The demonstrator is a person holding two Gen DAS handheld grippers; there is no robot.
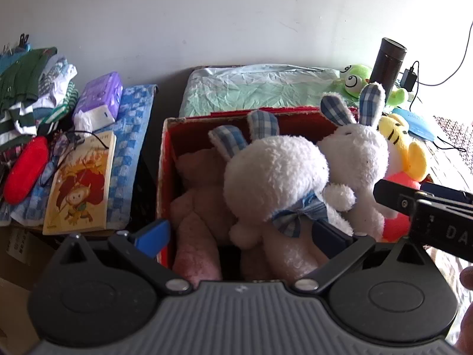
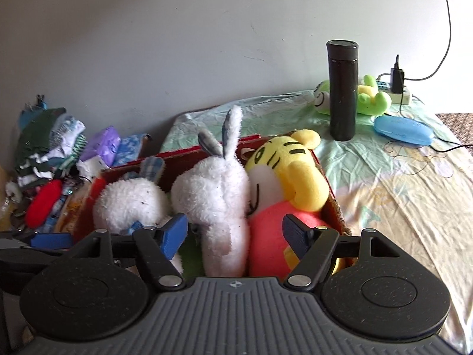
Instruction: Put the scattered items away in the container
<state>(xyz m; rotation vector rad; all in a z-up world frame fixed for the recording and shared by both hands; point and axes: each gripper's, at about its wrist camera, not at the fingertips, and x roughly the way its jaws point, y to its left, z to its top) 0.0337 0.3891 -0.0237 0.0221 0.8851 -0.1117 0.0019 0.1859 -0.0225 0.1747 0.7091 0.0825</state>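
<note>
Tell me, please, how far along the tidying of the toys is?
Done: two white rabbits and a yellow tiger sit in the red box. In hand: nothing; both grippers are open. Left: the green frog beside the black flask.

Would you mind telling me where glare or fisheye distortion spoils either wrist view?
Left wrist view: the right edge is blown out to white beside the yellow tiger plush, and the red box bows outward. Right wrist view: evenly lit, no glare; the dark flask stays sharp, and the corners are vignetted.
</note>
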